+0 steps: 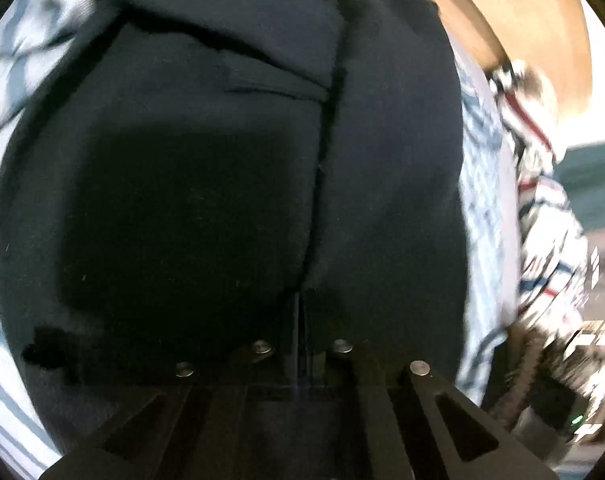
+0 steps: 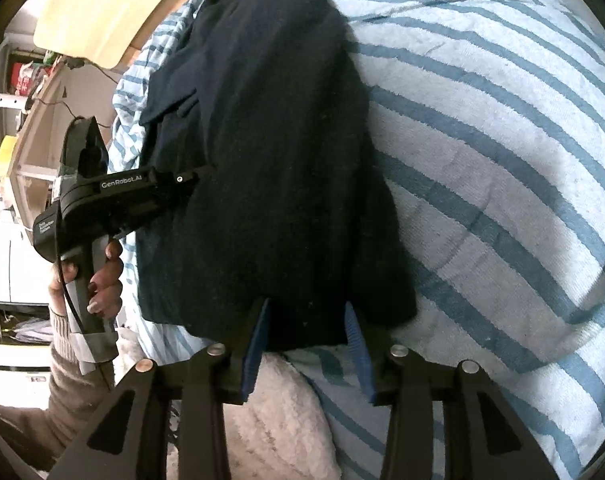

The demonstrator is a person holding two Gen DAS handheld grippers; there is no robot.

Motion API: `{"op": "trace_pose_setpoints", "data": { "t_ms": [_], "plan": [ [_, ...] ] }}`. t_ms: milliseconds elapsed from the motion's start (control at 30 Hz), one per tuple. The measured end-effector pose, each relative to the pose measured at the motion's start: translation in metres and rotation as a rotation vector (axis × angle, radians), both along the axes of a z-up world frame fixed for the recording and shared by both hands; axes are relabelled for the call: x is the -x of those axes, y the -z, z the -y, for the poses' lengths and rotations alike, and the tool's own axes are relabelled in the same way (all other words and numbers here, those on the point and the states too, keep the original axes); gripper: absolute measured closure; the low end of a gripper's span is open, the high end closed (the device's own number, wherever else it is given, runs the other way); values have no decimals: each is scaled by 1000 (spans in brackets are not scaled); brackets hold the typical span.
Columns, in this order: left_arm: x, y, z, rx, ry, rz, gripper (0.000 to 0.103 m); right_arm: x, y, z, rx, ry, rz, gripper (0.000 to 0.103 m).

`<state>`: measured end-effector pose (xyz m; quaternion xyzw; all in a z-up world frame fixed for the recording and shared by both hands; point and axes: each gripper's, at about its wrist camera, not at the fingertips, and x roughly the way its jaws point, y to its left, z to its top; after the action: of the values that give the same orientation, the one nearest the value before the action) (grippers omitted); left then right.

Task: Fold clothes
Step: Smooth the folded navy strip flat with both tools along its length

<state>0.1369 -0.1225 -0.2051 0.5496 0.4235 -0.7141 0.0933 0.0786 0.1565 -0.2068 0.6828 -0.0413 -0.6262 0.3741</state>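
Bed (image 2: 502, 128) with a blue-striped cover fills the background; a wooden board (image 2: 102, 12) sits past its far edge. Dark navy garment (image 2: 270, 152) lies on the cover, already doubled lengthwise into a long narrow stack, one flap or pocket edge showing on its left side. In the left wrist view the same garment (image 1: 230, 184) fills nearly the whole frame, with a fold line running down the middle. Fabric looks thick, soft and matte, and somewhat rumpled at the top.

A hand (image 2: 102, 280) holds the left gripper (image 2: 198, 174), which reaches in from the garment's left side. Its jaws are clenched tight; they end right at the fold line, but dark cloth and blur hide whether they pinch any fabric, so cannot tell. The right gripper (image 2: 308, 320) sits at the garment's near end, jaws released and standing apart with the cloth's lower edge between the blue pads (image 2: 358, 344); pads not pressing.

Risks, as a judgement: with the right jaws slack, any pull from the left could drag the near end and skew the stack. If the left jaws hold only the top layer, lifting would peel the fold open. Thick layers may also slip from a shallow pinch. The striped cover could bunch up and get caught with the garment.
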Motion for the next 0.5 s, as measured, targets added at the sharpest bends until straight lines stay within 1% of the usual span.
{"op": "trace_pose_setpoints", "data": {
  "t_ms": [33, 67, 100, 167, 200, 267, 367, 400, 433, 500],
  "plan": [
    [-6, -4, 3, -20, -34, 21, 100, 1, -4, -1, 5, 6, 1, 48],
    [-11, -11, 4, -38, -55, 21, 100, 2, -9, -2, 3, 8, -7, 44],
    [-16, -19, 4, -55, -65, 11, 100, 3, -14, -2, 1, 9, -15, 43],
    [-23, -41, -4, -79, -10, -75, 100, 6, -24, -3, -3, 12, -33, 42],
    [-24, -52, -11, -79, 37, -112, 100, 8, -29, -3, 2, 14, -46, 42],
    [-24, -58, -27, -78, 121, -149, 100, 13, -38, -3, 19, 25, -67, 41],
    [-21, -40, -58, -92, 221, -78, 100, 18, -44, 0, 39, 36, -87, 39],
    [-21, -31, -66, -95, 244, -40, 100, 18, -42, 1, 33, 33, -83, 39],
    [-28, -14, -66, -100, 227, 29, 100, 16, -36, 5, 26, 23, -64, 39],
    [-45, 16, -55, -165, 150, 70, 100, 8, -17, 12, -5, -2, -14, 39]
  ]
}}
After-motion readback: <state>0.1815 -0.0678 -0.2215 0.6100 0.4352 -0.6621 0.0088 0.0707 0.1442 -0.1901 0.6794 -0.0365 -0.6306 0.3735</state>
